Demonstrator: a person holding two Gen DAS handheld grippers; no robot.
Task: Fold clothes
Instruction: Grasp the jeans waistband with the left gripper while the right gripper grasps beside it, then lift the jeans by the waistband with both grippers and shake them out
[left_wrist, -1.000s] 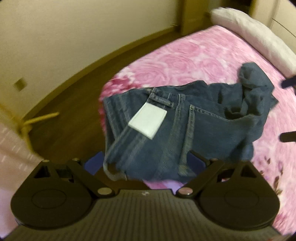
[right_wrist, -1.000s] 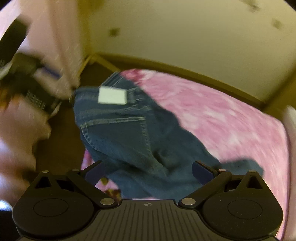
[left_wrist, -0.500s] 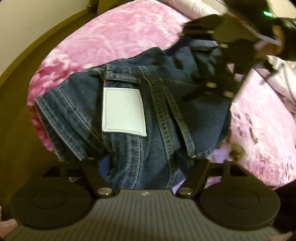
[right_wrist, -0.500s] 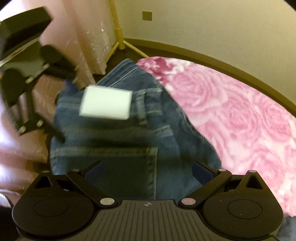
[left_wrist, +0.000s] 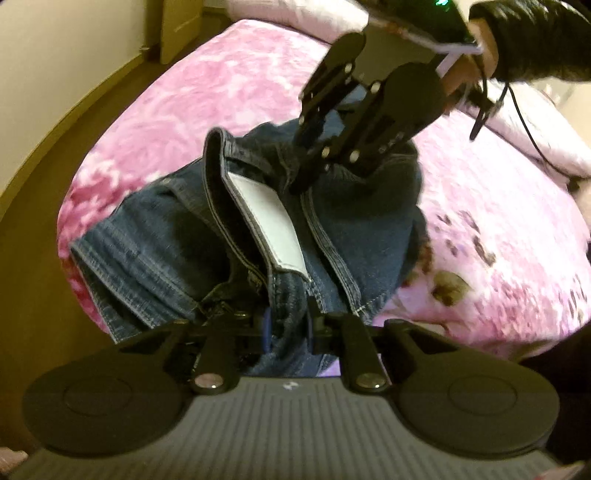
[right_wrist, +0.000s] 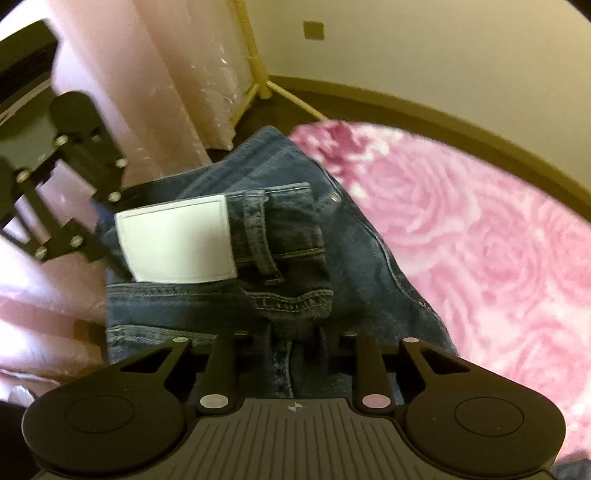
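Note:
Dark blue jeans (left_wrist: 166, 240) with a white patch (left_wrist: 269, 221) at the waistband lie bunched at the corner of a pink rose-patterned bed (left_wrist: 221, 92). My left gripper (left_wrist: 288, 328) is closing, and its blue pads pinch a fold of denim just below the patch. The right gripper (left_wrist: 295, 184) comes down from above onto the waistband further along. In the right wrist view my right gripper (right_wrist: 297, 343) is closing on a gathered ridge of the jeans (right_wrist: 369, 266) below a belt loop. There the white patch (right_wrist: 177, 243) lies to the left, with the left gripper (right_wrist: 103, 236) beside it.
A black sleeve (left_wrist: 535, 37) and a cable trail from the right gripper. A pale pillow (left_wrist: 288, 14) lies at the head of the bed (right_wrist: 480, 240). Brown floor, a cream wall, a yellow stand (right_wrist: 258, 74) and a pink curtain (right_wrist: 166, 92) lie past the bed corner.
Both grippers came down onto the waistband and their jaws closed from wide apart onto folds of denim. The left gripper rolled, and the jeans bunched up between the two.

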